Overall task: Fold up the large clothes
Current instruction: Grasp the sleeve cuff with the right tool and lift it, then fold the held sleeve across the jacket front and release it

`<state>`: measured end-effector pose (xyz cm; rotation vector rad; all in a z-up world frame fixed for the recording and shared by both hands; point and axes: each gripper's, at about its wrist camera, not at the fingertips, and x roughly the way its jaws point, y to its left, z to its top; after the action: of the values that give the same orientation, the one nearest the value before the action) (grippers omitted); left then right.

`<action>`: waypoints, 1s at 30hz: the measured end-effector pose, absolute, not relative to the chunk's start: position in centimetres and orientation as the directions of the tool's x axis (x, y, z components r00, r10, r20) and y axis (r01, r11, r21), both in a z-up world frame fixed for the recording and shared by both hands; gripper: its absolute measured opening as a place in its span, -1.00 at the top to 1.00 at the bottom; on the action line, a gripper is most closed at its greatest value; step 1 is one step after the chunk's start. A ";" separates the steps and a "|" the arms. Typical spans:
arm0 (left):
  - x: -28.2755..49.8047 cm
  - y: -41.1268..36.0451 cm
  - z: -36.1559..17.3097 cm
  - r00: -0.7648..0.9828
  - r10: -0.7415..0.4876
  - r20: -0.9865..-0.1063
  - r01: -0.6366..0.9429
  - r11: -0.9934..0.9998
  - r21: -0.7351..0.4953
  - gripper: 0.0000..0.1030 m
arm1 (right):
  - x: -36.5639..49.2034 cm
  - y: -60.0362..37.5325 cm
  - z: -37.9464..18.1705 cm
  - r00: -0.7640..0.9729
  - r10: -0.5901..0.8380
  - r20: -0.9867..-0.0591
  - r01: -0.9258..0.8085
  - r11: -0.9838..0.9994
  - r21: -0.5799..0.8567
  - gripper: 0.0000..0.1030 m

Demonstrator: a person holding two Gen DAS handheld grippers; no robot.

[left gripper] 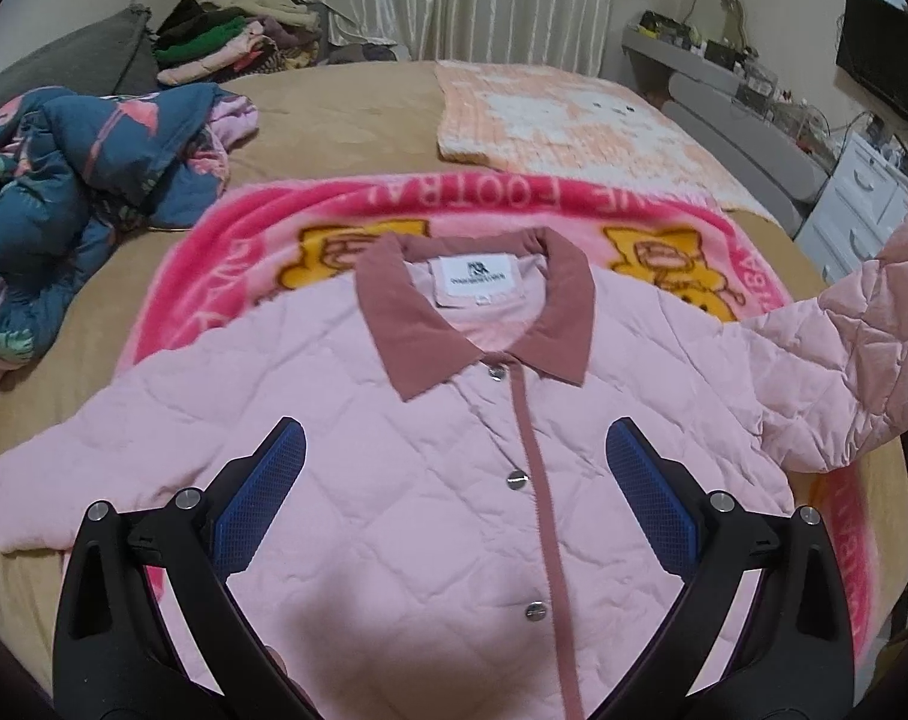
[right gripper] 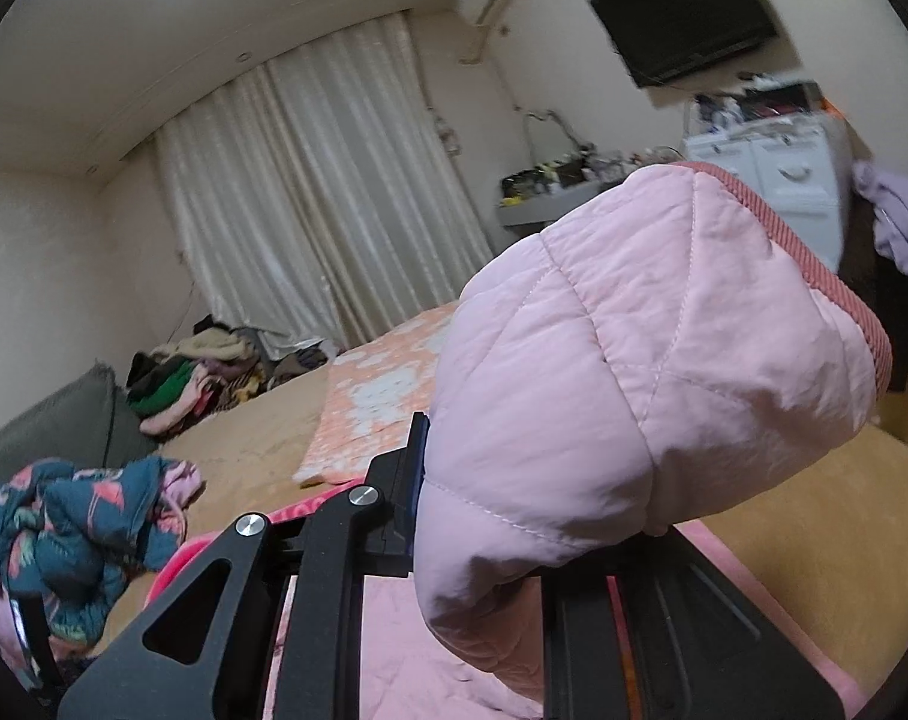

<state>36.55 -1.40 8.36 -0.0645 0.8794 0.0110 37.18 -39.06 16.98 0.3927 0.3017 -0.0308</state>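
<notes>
Clearly "FOOT" on pink blanket [left gripper: 334, 204]

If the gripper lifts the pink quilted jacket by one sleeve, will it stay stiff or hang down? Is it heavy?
The pink quilted jacket is probably floppy: its sleeve, clamped in the right gripper, bends over the fingers. It likely feels light for its size, since the padding looks puffy. The smooth shell may slip somewhat, so a firm pinch seems wise.
</notes>
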 end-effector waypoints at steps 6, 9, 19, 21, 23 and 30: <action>35.6 0.9 9.2 0.650 -0.039 -0.759 -0.046 0.995 -0.091 -0.82 | 37.8 -34.5 18.8 0.950 0.077 -0.302 0.022 0.950 0.311 0.71; 35.0 1.8 9.4 0.654 -0.050 -0.755 -0.044 0.994 -0.104 -0.82 | 38.3 -31.8 19.8 0.945 0.107 -0.308 -0.020 0.962 0.273 0.71; 33.6 6.5 9.3 0.665 -0.067 -0.744 -0.076 0.985 -0.157 -0.82 | 38.5 -25.1 19.7 0.931 0.150 -0.332 -0.088 0.977 0.193 0.71; 33.4 7.2 9.1 0.665 -0.074 -0.743 -0.077 0.983 -0.168 -0.82 | 38.6 -24.0 19.4 0.927 0.159 -0.340 -0.101 0.978 0.181 0.71; 33.2 8.0 8.8 0.662 -0.080 -0.745 -0.085 0.980 -0.181 -0.82 | 38.5 -22.7 18.9 0.921 0.168 -0.350 -0.116 0.979 0.166 0.71; 32.6 10.6 7.1 0.655 -0.111 -0.747 -0.116 0.963 -0.245 -0.82 | 38.4 -19.3 16.8 0.901 0.209 -0.380 -0.178 0.977 0.116 0.71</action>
<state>32.63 10.65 7.11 -0.2831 0.8595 0.0028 38.40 -19.30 16.84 0.0787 0.4013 0.2008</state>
